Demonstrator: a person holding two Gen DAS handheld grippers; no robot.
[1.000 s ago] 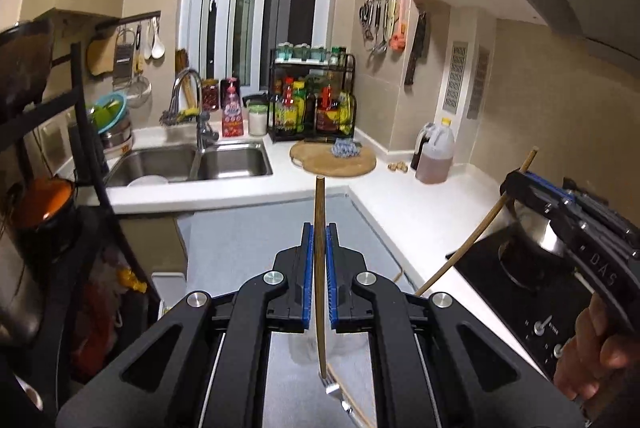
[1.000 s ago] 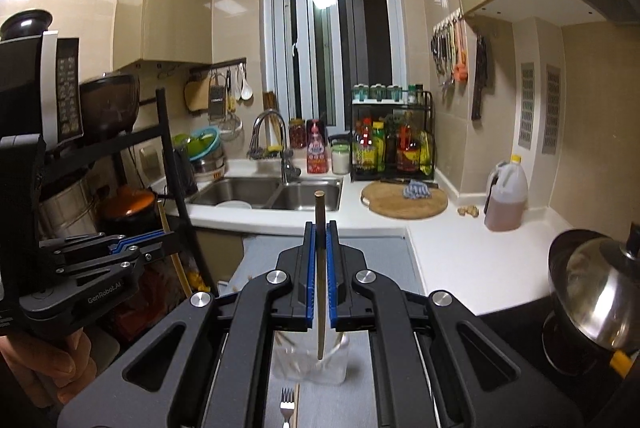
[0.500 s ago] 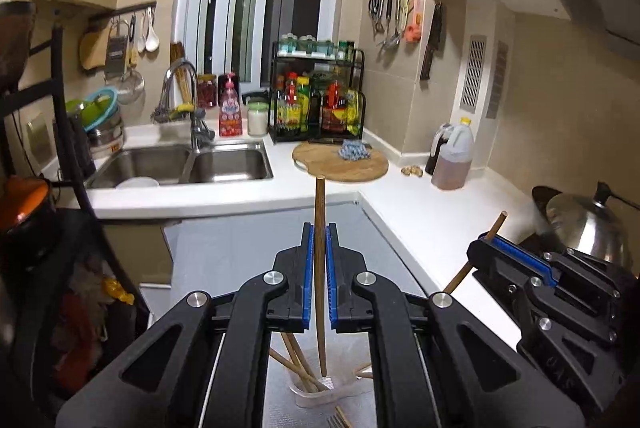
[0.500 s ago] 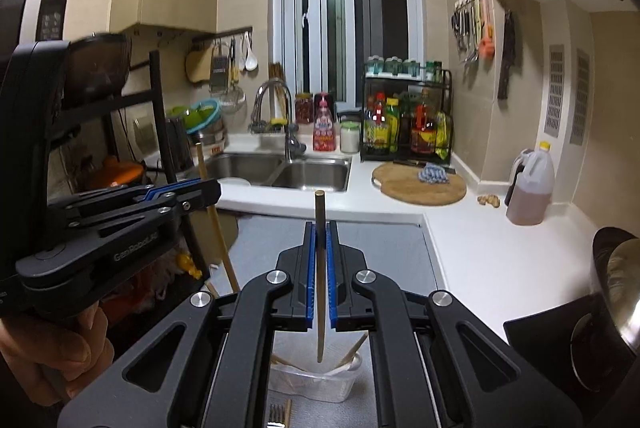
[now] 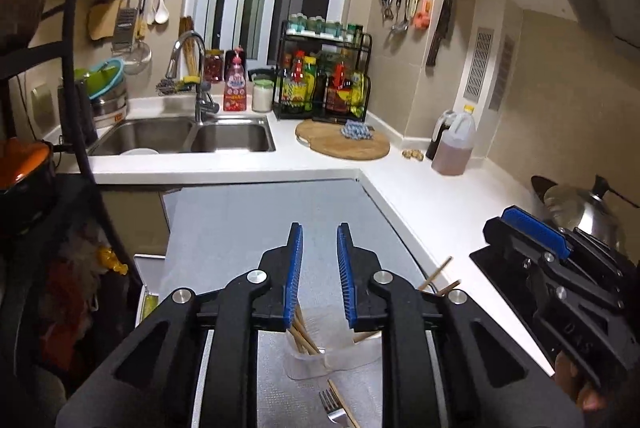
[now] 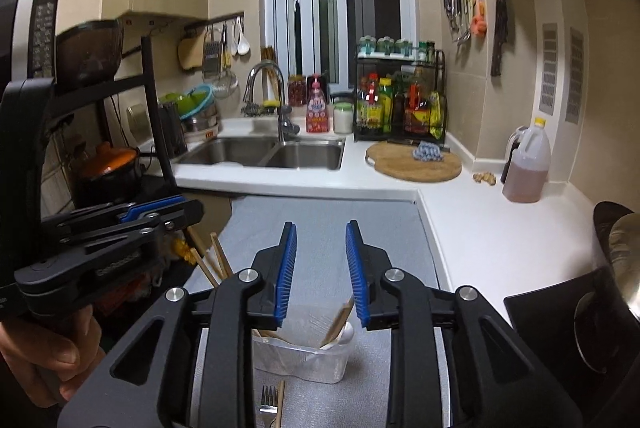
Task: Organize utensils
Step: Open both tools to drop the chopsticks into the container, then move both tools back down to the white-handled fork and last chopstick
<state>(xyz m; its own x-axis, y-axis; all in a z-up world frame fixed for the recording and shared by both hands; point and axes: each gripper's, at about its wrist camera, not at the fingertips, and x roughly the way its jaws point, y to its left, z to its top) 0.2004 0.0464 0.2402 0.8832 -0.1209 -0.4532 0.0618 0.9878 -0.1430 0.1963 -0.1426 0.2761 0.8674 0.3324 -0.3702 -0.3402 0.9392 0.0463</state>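
Kitchen seen from two handheld grippers w/ blue-padded fingers, both above a grey mat [image 5: 248, 228] laid over the counter.

Left gripper [image 5: 319, 278]: jaws spread, nothing between the pads. Right gripper [image 6: 321, 270]: also spread wide, empty. Each seen from the side in the other's view; the far view alone can't settle the gap, but own-camera views are plain.

Directly below both: clear plastic container [image 6: 300, 362] standing on the mat. Inside, several wooden chopsticks [image 5: 304, 338] leaning at angles, tips poking up past the rim; more sticks slanting out to the left side [image 6: 212, 260] in the right-wrist view. Pale spoon bowl [image 6: 347, 333] also in the container, resting against a stick.

Just in front of the container, nearest the cameras, on the mat: metal fork [image 6: 269, 404], tines toward the container, and one loose chopstick [image 5: 342, 404] lying beside it, touching or nearly so.

Progress, by judgement: most of the job looks done — sticks & spoon already upright in the container. Left to do: fork and last loose chopstick, both flat on the mat; lower frame edge cuts them off, so more items out of sight possible.

Background: double sink [image 5: 188, 136], round wooden cutting board [image 5: 344, 144], condiment rack [image 5: 324, 76], oil jug [image 5: 456, 144], lidded wok [image 5: 576, 208] on the hob at right.
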